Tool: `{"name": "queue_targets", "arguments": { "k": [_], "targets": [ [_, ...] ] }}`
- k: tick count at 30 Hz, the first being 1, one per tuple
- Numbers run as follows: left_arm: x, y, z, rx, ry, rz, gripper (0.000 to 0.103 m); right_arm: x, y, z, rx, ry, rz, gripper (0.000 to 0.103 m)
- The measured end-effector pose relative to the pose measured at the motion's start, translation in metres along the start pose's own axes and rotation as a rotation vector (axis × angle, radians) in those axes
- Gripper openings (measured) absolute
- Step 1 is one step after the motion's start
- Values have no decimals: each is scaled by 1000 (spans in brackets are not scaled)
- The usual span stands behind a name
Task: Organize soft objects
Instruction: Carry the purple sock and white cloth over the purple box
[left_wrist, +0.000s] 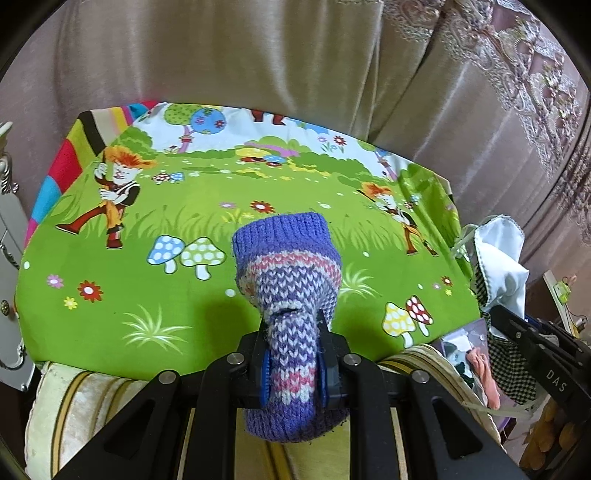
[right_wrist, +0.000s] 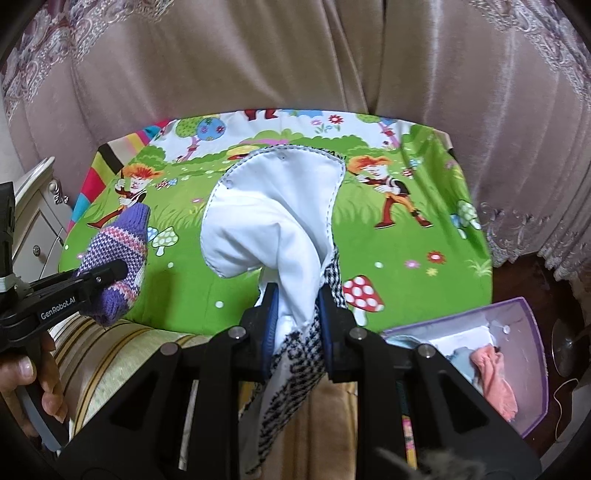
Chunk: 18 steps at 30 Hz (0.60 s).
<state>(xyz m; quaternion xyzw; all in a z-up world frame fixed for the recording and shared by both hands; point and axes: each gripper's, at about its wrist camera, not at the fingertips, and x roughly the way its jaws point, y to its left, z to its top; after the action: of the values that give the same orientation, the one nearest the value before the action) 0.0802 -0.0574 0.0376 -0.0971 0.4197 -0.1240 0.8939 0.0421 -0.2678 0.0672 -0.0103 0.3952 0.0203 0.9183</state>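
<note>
above the cartoon cloth, left tool pinches a purple-striped knit sock; right tool pinches a white-lined houndstooth pouch.

The left gripper is closed on a knitted sock, held up over the picture cloth. To its right, the right gripper pinches a folded cloth piece, also above the picture cloth. Curtains hang behind the cloth. A striped cushion lies in front of it (nearer the cameras). A box sits low on the right, with small soft things inside it.
</note>
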Motion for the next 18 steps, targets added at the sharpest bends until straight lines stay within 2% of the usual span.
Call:
{"name": "queue_targets", "arguments": {
  "k": [11, 18],
  "targets": [
    [-2, -47, -7, 85, 24, -78, 19, -36, -42, -14, 49, -26, -78, 25],
    [-1, -92, -15, 169, 51, -140, 19, -55, -79, -31, 112, -15, -148, 25]
  ]
}}
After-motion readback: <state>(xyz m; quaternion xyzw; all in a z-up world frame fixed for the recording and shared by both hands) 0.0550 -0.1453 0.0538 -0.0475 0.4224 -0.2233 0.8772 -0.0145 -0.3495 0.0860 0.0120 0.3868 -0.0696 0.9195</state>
